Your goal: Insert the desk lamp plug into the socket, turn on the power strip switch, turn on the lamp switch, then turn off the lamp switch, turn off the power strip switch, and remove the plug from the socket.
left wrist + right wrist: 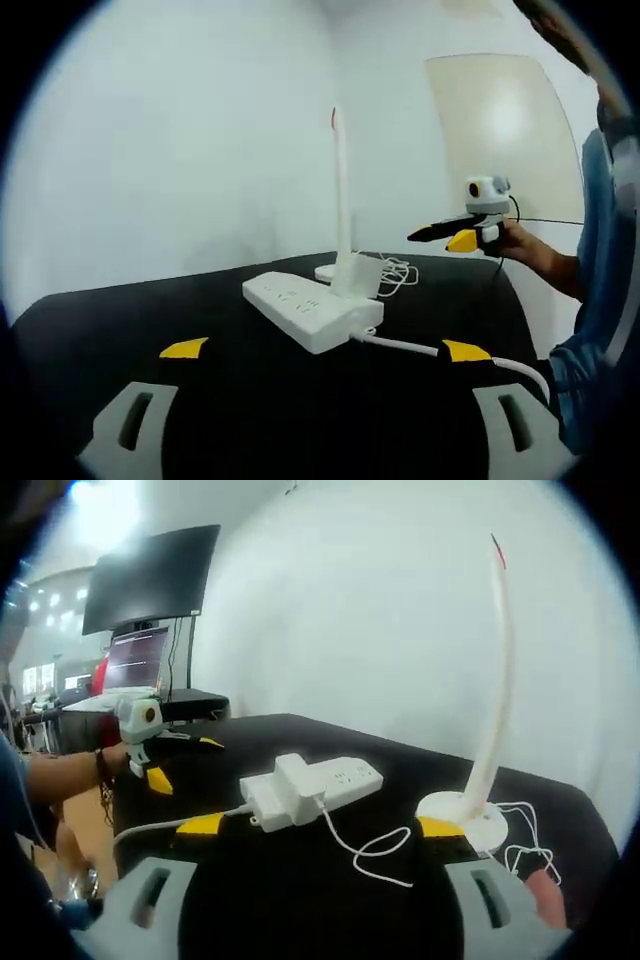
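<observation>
White strip (312, 310) lies on the black table (150, 310), well ahead of my left tongs (325, 350) and slightly left of centre between the jaws. Its long axis runs from near right to far left in the left gripper view. A white adapter-style plug (293, 776) sits on the strip near the end where its thick cable (420, 348) leaves; from here it appears already seated in a socket, though I cannot confirm full insertion. Thin lamp cord (365, 845) loops across the table to the lamp (490, 740), whose round base stands just beyond the strip.

My left tongs stand wide open, holding nothing, low over the near table edge. My right tongs (320, 825) are likewise wide open and empty, with the strip ahead and a little left, the lamp base ahead right.

Judgement: the strip switch is too small to locate. The right tongs look the nearer to the plug end and the lamp base; the left faces the strip's long side. In the left gripper view the right tongs show at far right, off the table
</observation>
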Demonstrator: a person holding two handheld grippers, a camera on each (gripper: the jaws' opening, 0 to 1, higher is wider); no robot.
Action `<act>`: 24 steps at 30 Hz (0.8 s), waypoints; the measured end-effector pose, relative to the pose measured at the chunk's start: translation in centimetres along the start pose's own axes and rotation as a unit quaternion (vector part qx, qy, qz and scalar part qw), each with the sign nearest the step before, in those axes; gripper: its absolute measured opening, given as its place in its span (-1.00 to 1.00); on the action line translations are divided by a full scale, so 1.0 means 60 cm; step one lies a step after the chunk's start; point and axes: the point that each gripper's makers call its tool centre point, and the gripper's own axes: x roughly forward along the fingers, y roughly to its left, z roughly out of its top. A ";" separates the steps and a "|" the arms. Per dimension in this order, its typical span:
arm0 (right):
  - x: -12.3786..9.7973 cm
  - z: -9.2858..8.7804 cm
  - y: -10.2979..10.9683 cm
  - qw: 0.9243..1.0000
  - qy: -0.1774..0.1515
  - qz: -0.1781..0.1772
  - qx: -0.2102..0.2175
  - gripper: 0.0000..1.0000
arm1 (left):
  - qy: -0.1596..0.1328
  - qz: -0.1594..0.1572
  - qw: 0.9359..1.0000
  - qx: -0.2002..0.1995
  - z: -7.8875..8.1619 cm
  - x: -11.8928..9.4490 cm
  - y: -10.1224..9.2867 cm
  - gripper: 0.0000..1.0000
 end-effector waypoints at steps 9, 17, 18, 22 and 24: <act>0.008 0.002 0.024 1.000 0.003 0.008 -0.005 0.46 | -0.004 0.003 1.000 0.010 0.001 -0.007 0.008 0.77; 0.019 -0.002 0.046 1.000 -0.004 0.020 0.002 0.43 | -0.012 0.002 1.000 0.013 0.004 -0.008 0.013 0.75; 0.023 -0.004 0.051 1.000 -0.003 0.022 0.003 0.43 | -0.013 0.002 1.000 0.013 0.005 -0.008 0.013 0.75; 0.029 -0.011 0.057 1.000 0.001 0.025 0.002 0.43 | -0.015 0.000 1.000 0.013 0.006 -0.007 0.012 0.74; 0.031 -0.012 0.058 1.000 -0.001 0.026 0.009 0.43 | -0.016 0.000 1.000 0.014 0.006 -0.006 0.012 0.73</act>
